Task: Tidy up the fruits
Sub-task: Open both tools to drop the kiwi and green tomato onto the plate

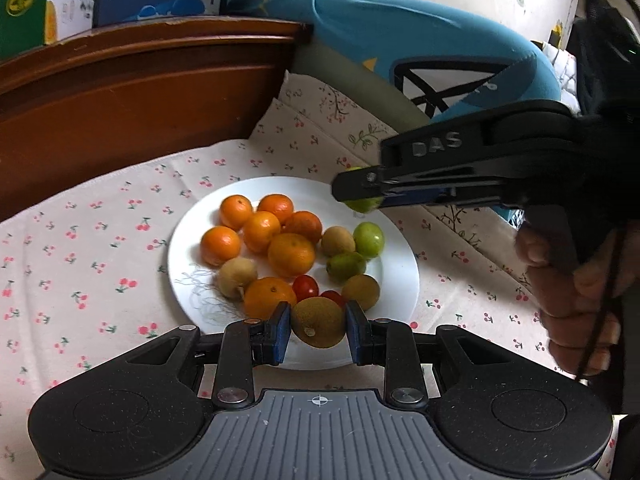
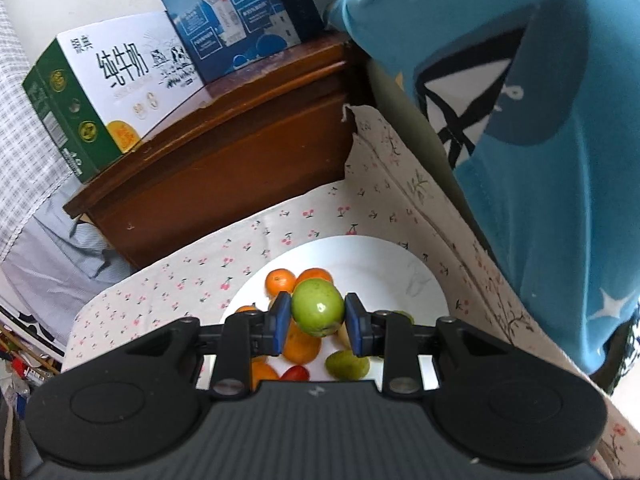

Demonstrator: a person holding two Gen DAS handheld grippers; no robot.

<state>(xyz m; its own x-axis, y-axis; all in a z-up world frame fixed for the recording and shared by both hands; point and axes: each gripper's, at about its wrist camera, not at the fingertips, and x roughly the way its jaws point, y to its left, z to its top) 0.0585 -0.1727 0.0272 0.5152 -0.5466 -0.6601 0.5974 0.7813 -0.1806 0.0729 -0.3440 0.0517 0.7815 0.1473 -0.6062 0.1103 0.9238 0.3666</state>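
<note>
Left wrist view: left gripper [image 1: 318, 330] clamped on a brown longan [image 1: 318, 322], blue pads pressed to either flank, fruit carried just above the near rim of the white plate [image 1: 400, 280]. Best set down beside the other longans [image 1: 338, 241], not on the cherry tomatoes [image 1: 305, 286] directly ahead; a soft release low over the plate, since round fruit probably rolls. Oranges [image 1: 291, 254] crowded across the left half, green fruits [image 1: 368, 239] on the right, loose pale threads [image 1: 200, 292] lying on the plate's left edge. Crossing in from the right, the right gripper [image 1: 360, 190] with a hand [image 1: 576, 292] on its grip, low over the far rim and likely in the way of any reach to the green cluster. Right wrist view: right gripper [image 2: 318, 320] closed on a green fruit [image 2: 318, 307], held above the plate [image 2: 400, 264] over oranges [image 2: 281, 281]. Better lowered toward the green fruit [image 2: 347, 364] underneath. Around: cherry-print cloth [image 2: 200, 280], wooden headboard [image 2: 240, 152], milk cartons [image 2: 120, 88], blue pillow [image 2: 560, 160] close on the right.
</note>
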